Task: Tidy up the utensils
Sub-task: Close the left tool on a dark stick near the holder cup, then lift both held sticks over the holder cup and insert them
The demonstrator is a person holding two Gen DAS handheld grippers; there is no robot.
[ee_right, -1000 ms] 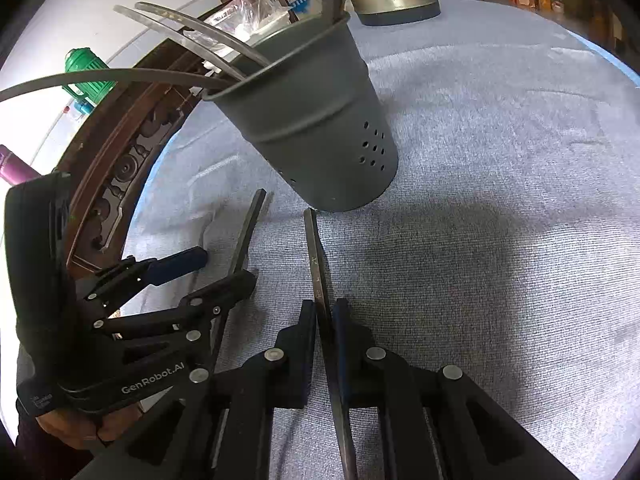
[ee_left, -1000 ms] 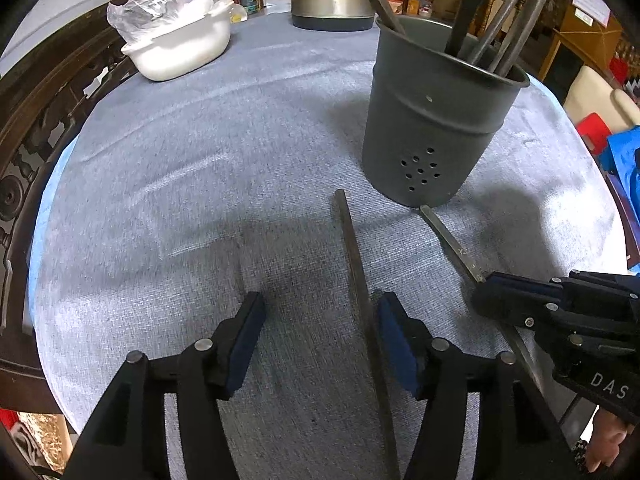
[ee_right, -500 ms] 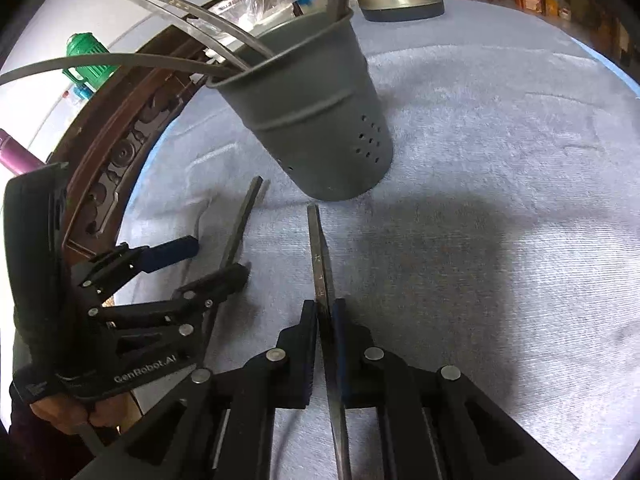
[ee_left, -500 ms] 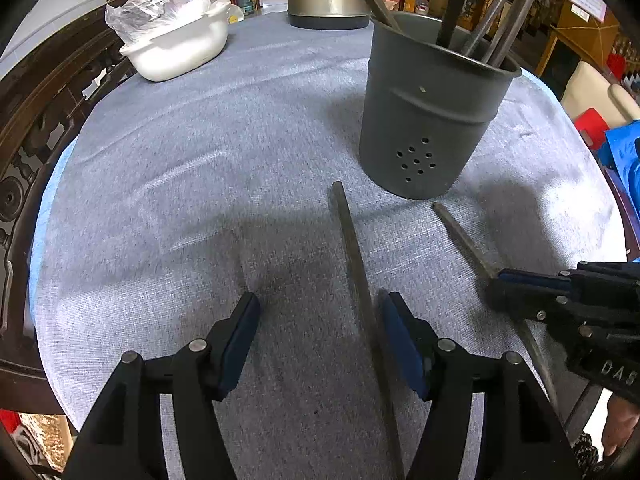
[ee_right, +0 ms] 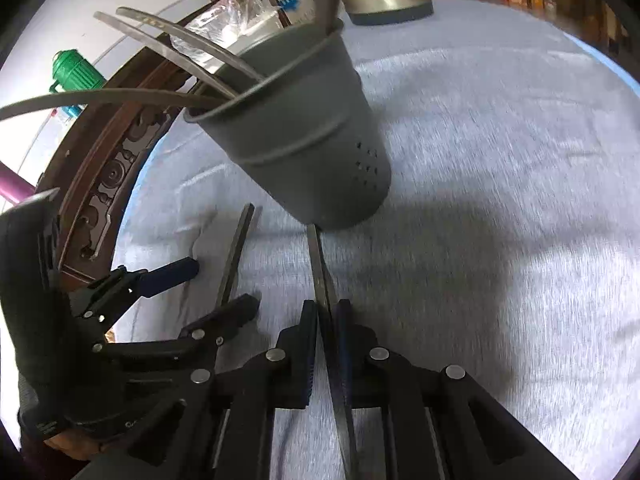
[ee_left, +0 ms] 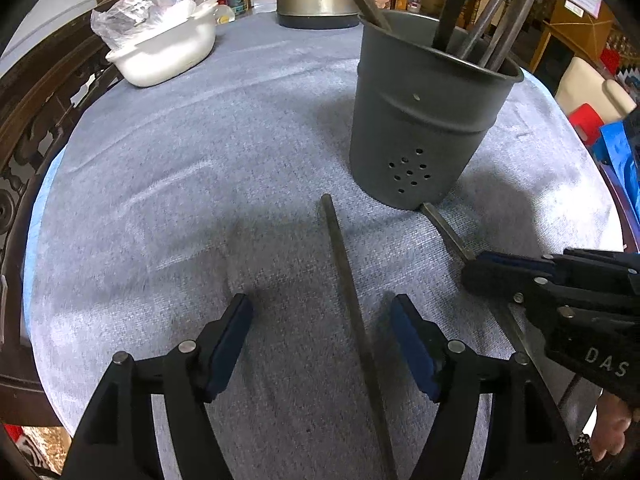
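While right hand-held gripper (ee_right: 328, 320) clamps utensil (ee_right: 320, 268), tip toward holder (ee_right: 296, 160), left hand-held gripper (ee_left: 322, 340) apart

A dark grey holder (ee_left: 424, 120) (dotted with small holes) is standing on the pale blue-grey tabletop (ee_left: 200, 160); a white bowl (ee_left: 168, 52) is showing behind.

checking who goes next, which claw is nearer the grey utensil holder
Right. The right claw is shut on a utensil whose tip reaches the base of the grey utensil holder. The left claw sits open, farther back, straddling another utensil.
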